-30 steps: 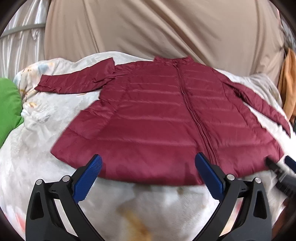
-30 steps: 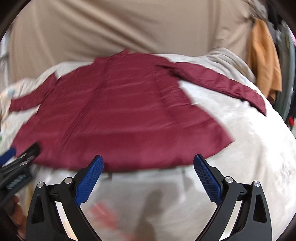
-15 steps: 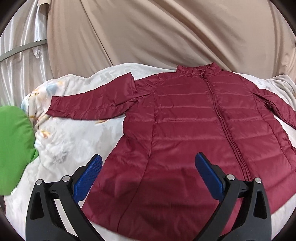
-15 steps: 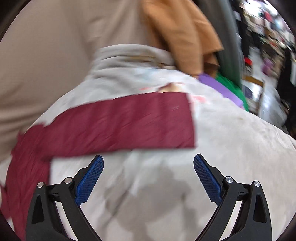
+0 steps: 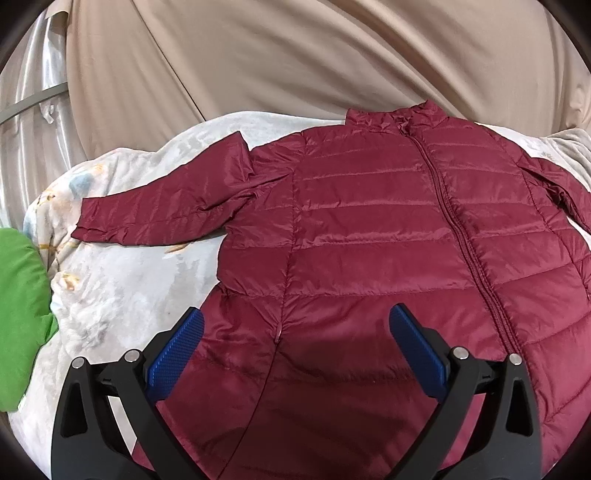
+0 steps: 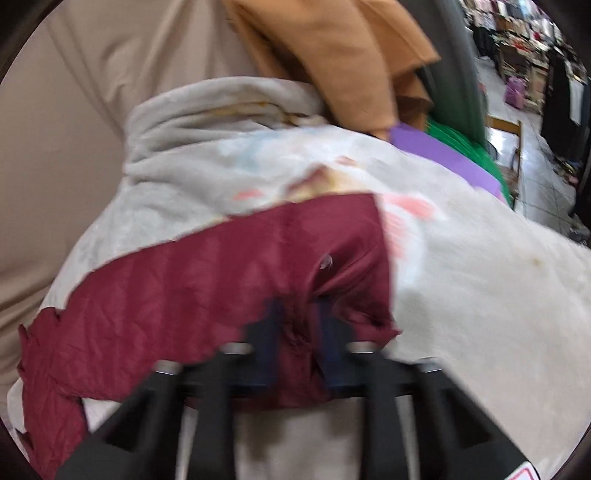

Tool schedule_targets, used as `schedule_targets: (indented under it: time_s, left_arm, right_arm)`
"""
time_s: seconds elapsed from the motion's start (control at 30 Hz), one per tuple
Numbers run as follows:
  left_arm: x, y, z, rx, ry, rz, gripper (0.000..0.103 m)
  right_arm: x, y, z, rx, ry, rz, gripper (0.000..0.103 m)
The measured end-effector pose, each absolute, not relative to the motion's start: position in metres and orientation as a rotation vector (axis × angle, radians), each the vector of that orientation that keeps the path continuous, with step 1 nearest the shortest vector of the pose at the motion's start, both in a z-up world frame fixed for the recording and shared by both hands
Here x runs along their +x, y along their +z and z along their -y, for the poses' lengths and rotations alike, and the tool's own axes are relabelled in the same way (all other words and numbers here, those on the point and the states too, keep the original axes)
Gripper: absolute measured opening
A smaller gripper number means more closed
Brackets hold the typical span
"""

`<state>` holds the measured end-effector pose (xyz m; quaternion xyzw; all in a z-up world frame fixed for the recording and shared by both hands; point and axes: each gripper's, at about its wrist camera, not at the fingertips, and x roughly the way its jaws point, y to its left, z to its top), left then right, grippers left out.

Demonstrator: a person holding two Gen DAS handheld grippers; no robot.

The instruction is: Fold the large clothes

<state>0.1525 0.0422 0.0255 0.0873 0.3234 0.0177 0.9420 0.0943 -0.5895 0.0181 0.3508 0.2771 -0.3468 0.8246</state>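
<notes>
A tan fabric backdrop [image 5: 295, 55] hangs in soft folds across the top from ten to two o'clock. At nine o'clock a shiny pale curtain [image 5: 26, 122] falls beside it, crossed by a metal bar [image 5: 33, 101]. In the right wrist view, a light tiled floor [image 6: 532, 162] shows at two o'clock, with blurred racks of goods [image 6: 517, 22] beyond.
</notes>
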Motion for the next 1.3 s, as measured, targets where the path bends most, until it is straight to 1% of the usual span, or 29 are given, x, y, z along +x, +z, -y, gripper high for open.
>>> schedule_targets:
  time_s: [0.07, 0.2, 0.3, 0.37, 0.43, 0.5, 0.53, 0.57, 0.6, 0.7, 0.8, 0.87, 0.9, 0.93, 1.0, 1.13, 1.2, 1.27, 1.3]
  left_arm:
    - [0.157, 0.026, -0.045, 0.169, 0.031, -0.664, 0.098]
    - [0.165, 0.034, -0.053, 0.133, 0.018, -0.666, 0.098]
    - [0.175, 0.048, -0.067, 0.080, 0.006, -0.652, 0.098]
    - [0.181, 0.057, -0.076, 0.041, -0.002, -0.649, 0.098]
    - [0.187, 0.065, -0.086, 0.001, -0.009, -0.644, 0.098]
    - [0.193, 0.071, -0.094, -0.025, -0.014, -0.635, 0.098]
    - [0.198, 0.075, -0.100, -0.040, -0.018, -0.630, 0.098]
    - [0.204, 0.077, -0.103, -0.051, -0.026, -0.633, 0.098]
    - [0.206, 0.077, -0.105, -0.057, -0.031, -0.638, 0.098]
    - [0.228, 0.073, -0.114, -0.109, -0.095, -0.691, 0.098]
    - [0.245, 0.067, -0.112, -0.144, -0.142, -0.735, 0.098]
    - [0.252, 0.066, -0.103, -0.137, -0.167, -0.747, 0.098]
    - [0.254, 0.067, -0.093, -0.124, -0.186, -0.743, 0.098]
    - [0.255, 0.068, -0.087, -0.114, -0.196, -0.735, 0.098]
    - [0.254, 0.071, -0.066, -0.081, -0.227, -0.717, 0.098]
    - [0.253, 0.068, -0.031, -0.058, -0.287, -0.733, 0.098]
    - [0.252, 0.067, -0.021, -0.059, -0.306, -0.745, 0.098]
    - [0.251, 0.066, -0.018, -0.048, -0.311, -0.747, 0.098]
    - [0.249, 0.066, -0.019, -0.035, -0.305, -0.744, 0.098]
  right_arm:
    - [0.114, 0.044, 0.575, 0.700, -0.689, -0.544, 0.004]
    - [0.165, 0.123, 0.505, 0.539, -0.488, -0.424, 0.003]
    - [0.218, 0.178, 0.402, 0.390, -0.215, -0.376, 0.003]
    - [0.247, 0.191, 0.337, 0.315, -0.056, -0.383, 0.002]
    - [0.280, 0.189, 0.258, 0.240, 0.111, -0.425, 0.002]
    - [0.310, 0.169, 0.182, 0.160, 0.247, -0.496, 0.003]
    - [0.319, 0.155, 0.152, 0.126, 0.291, -0.529, 0.012]
    - [0.329, 0.139, 0.125, 0.092, 0.329, -0.570, 0.017]
    - [0.337, 0.119, 0.094, 0.049, 0.361, -0.621, 0.028]
    - [0.326, 0.091, 0.045, -0.041, 0.428, -0.678, 0.030]
    - [0.299, 0.094, 0.050, -0.090, 0.429, -0.656, 0.034]
    - [0.277, 0.103, 0.084, -0.065, 0.383, -0.622, 0.044]
    - [0.271, 0.106, 0.108, -0.046, 0.344, -0.612, 0.054]
    - [0.265, 0.108, 0.135, -0.034, 0.264, -0.598, 0.058]
    - [0.256, 0.106, 0.190, -0.044, 0.078, -0.583, 0.071]
    - [0.276, 0.072, 0.257, 0.024, -0.027, -0.748, 0.071]
    - [0.289, 0.053, 0.269, 0.045, -0.043, -0.805, 0.071]
    - [0.300, 0.041, 0.265, -0.002, -0.063, -0.829, 0.070]
    - [0.305, 0.037, 0.263, -0.028, -0.075, -0.836, 0.064]
